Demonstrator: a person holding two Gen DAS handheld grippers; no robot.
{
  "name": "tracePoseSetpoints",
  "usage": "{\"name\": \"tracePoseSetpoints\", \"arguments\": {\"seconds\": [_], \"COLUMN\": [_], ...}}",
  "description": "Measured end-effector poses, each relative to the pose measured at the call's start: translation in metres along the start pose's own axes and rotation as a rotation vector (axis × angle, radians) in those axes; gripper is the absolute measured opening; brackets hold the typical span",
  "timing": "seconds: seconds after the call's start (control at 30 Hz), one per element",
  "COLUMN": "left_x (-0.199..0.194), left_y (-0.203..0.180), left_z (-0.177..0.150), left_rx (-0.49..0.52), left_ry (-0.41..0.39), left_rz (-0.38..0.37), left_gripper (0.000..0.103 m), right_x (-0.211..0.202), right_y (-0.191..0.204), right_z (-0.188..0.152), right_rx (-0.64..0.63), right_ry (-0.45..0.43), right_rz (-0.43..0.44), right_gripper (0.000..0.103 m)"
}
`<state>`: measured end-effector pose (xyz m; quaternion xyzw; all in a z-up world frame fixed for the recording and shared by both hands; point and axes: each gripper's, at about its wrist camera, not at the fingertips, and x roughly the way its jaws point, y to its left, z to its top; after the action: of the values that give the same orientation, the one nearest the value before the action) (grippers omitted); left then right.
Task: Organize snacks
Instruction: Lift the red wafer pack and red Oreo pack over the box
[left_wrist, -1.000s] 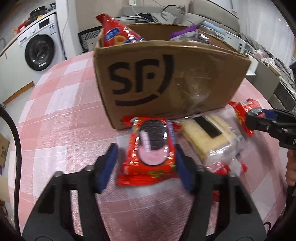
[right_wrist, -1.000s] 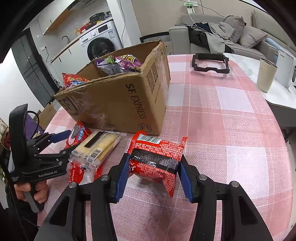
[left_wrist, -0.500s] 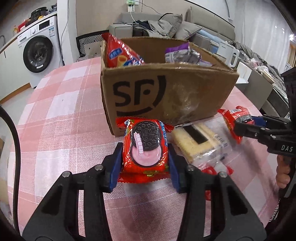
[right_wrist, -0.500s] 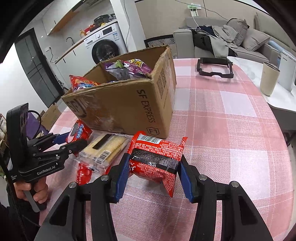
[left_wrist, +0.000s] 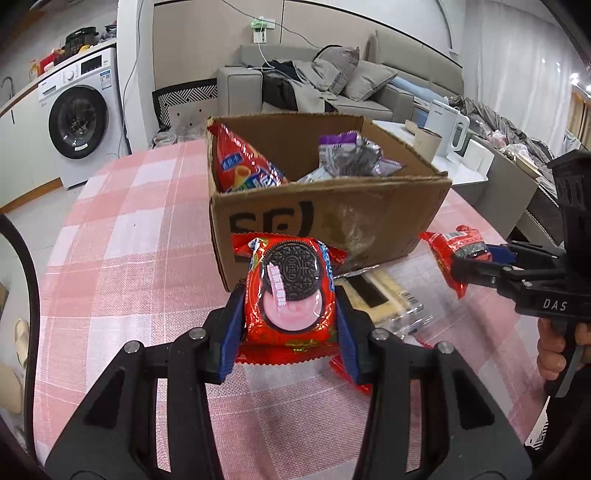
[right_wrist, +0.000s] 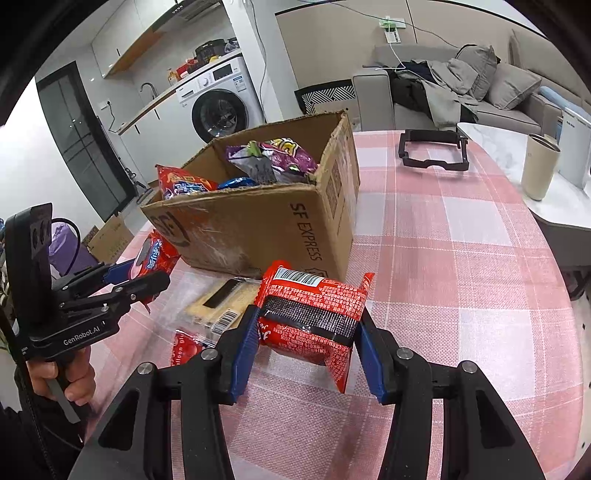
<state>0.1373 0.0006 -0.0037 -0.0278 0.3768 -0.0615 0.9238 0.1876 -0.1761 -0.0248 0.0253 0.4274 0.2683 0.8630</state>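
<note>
A: What is seen at the left?

B: A red Oreo packet (left_wrist: 291, 291) is clamped between the blue pads (left_wrist: 231, 339) of the left gripper (left_wrist: 290, 332), which are closed narrowly against its sides. The packet is held raised in front of the near wall of the SF Express cardboard box (left_wrist: 388, 221).

A: And in the middle?

B: Inside the box, a red snack bag (left_wrist: 240, 162) is leaned at the left and a purple bag (left_wrist: 351, 155) is lain at the right. On the pink checked tablecloth (left_wrist: 129, 240), just beside the box, a clear-wrapped pack of pale wafers (right_wrist: 218, 306) is laid flat, with a small red packet (right_wrist: 186, 347) partly beneath it.

A: And at the right?

B: A red packet with a black band (right_wrist: 314, 314) is gripped by the right gripper (right_wrist: 306, 354), its pads pressed to both ends, and is held near the box's corner. Farther off, a black frame (right_wrist: 434, 149) is laid on the cloth.
</note>
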Motion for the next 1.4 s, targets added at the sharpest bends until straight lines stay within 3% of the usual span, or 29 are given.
{"name": "tracePoseSetpoints", "arguments": {"seconds": [0.67,1.4], "left_x": [-0.057,-0.077], "left_y": [0.002,0.004], "left_z": [0.009,0.033], "left_rx": [0.007,-0.027], "left_ry": [-0.08,-0.151], "left_rz": [0.011,0.042], "left_gripper": [0.042,0.042], "right_x": [-0.033,-0.052], "right_y": [0.009,0.031], "right_z": [0.009,0.03], "right_rx": [-0.006,-0.032], "right_ry": [-0.066,-0.14], "right_rz": [0.031,0.059], "right_gripper": [0.051,0.051]}}
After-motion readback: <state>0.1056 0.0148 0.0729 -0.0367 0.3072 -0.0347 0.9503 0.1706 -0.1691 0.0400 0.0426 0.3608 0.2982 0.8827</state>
